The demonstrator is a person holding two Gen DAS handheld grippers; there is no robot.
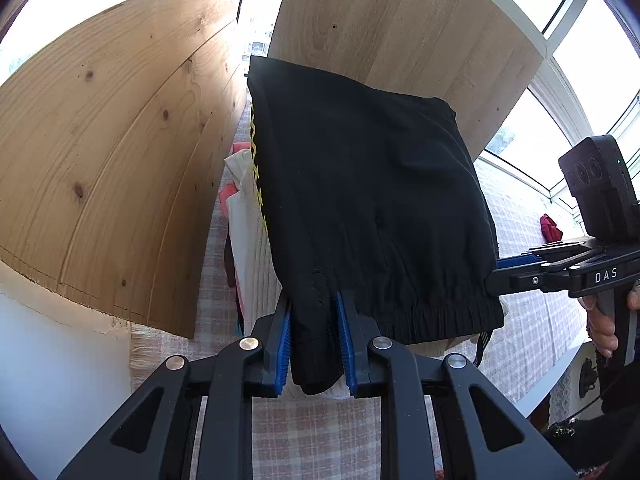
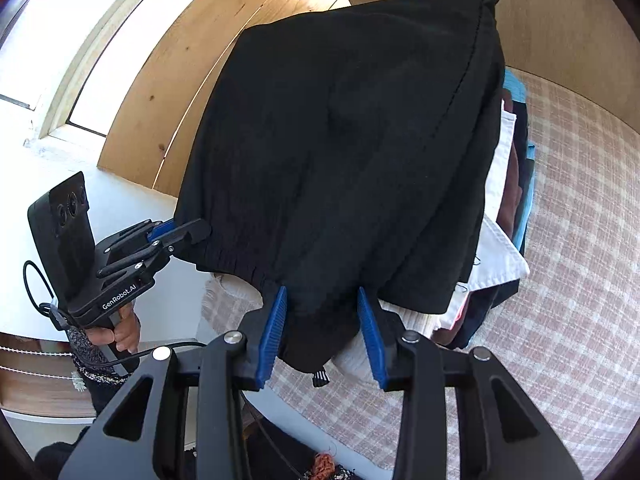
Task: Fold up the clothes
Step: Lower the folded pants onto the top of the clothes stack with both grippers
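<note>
A folded black garment (image 1: 360, 180) (image 2: 340, 140) with an elastic waistband lies on top of a stack of folded clothes (image 1: 244, 232) (image 2: 500, 248). My left gripper (image 1: 314, 298) is shut on the near left corner of the waistband, and black fabric fills the gap between its blue pads. In the right wrist view the left gripper (image 2: 200, 232) bites the garment's left edge. My right gripper (image 2: 322, 290) stands around the near right corner. Its blue pads sit wider apart, the fabric hangs loosely between them, and white cloth shows beside the right pad. The right gripper (image 1: 494, 276) meets the waistband's right end.
The stack rests on a pink-and-white checked cloth (image 1: 320, 432) (image 2: 560, 280). Wooden boards (image 1: 100, 140) (image 1: 400, 20) stand close behind and to the left, with bright windows beyond. A red item (image 1: 550, 228) lies far right. A person's hand (image 1: 600, 320) (image 2: 120, 332) holds each gripper handle.
</note>
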